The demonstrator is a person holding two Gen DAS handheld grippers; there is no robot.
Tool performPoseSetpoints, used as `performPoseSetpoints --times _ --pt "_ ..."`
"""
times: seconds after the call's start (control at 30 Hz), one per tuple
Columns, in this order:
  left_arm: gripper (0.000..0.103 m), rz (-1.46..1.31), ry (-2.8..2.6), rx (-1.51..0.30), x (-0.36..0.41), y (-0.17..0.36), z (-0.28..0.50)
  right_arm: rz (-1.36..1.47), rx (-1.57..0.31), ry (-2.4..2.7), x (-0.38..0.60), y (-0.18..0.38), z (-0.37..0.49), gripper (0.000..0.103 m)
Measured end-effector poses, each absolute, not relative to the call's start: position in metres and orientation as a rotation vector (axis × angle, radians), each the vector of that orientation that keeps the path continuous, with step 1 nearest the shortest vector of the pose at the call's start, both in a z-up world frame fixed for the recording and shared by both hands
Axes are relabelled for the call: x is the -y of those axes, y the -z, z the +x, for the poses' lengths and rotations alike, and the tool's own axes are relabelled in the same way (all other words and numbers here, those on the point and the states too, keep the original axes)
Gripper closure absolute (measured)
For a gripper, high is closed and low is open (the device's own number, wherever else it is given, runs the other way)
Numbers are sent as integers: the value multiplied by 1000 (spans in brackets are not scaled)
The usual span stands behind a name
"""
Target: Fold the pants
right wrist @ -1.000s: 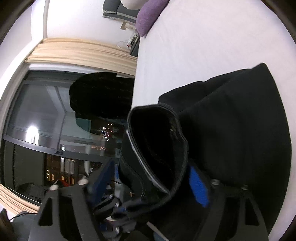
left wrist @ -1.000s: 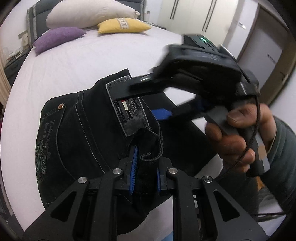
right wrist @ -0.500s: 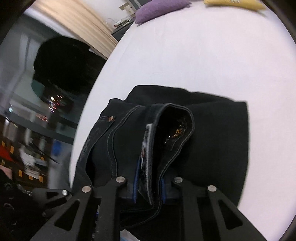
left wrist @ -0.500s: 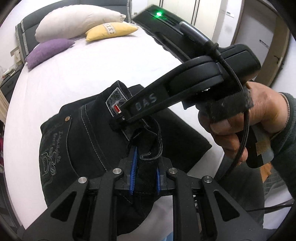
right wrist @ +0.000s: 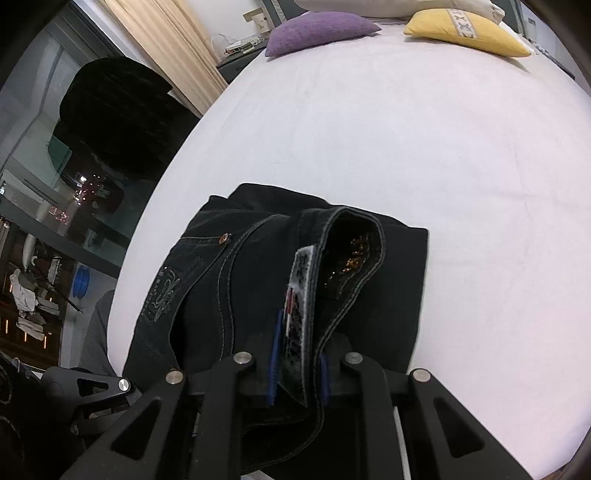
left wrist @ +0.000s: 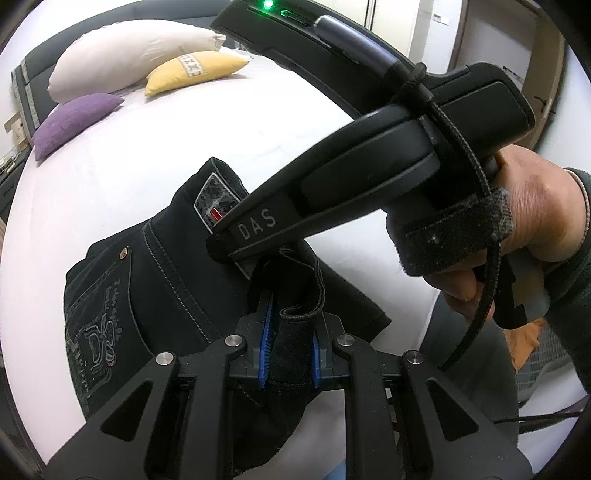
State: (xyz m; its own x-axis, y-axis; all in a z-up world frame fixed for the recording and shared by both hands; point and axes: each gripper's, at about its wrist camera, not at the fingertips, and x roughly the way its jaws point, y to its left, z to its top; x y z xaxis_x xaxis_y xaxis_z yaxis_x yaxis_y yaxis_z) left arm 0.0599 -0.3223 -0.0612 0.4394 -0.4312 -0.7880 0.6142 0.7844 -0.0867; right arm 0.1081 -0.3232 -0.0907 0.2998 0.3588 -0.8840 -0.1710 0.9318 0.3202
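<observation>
Bed (right wrist: 424, 155): white sheet, dark headboard (left wrist: 26, 81) at far end. Pillows at far end: white (left wrist: 129, 55), yellow (right wrist: 469, 31), purple (right wrist: 317, 29). Left: beige curtain (right wrist: 166, 44), dark window glass (right wrist: 33, 155). Right: pale wardrobe doors (left wrist: 406, 22).

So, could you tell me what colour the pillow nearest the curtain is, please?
Purple pillow; clearest in the right wrist view.
</observation>
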Motion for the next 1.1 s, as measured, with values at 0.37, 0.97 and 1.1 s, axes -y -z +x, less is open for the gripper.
performPoseSetpoints --times 0.37,0.97,1.1 --pt "88 206 685 -918 308 77 68 173 -1235 -328 339 99 110 85" --pt "37 -118 505 -896 137 73 114 379 -1114 -303 396 90 84 38" --pt "37 -108 470 -951 129 101 128 405 -1077 -459 361 81 71 45"
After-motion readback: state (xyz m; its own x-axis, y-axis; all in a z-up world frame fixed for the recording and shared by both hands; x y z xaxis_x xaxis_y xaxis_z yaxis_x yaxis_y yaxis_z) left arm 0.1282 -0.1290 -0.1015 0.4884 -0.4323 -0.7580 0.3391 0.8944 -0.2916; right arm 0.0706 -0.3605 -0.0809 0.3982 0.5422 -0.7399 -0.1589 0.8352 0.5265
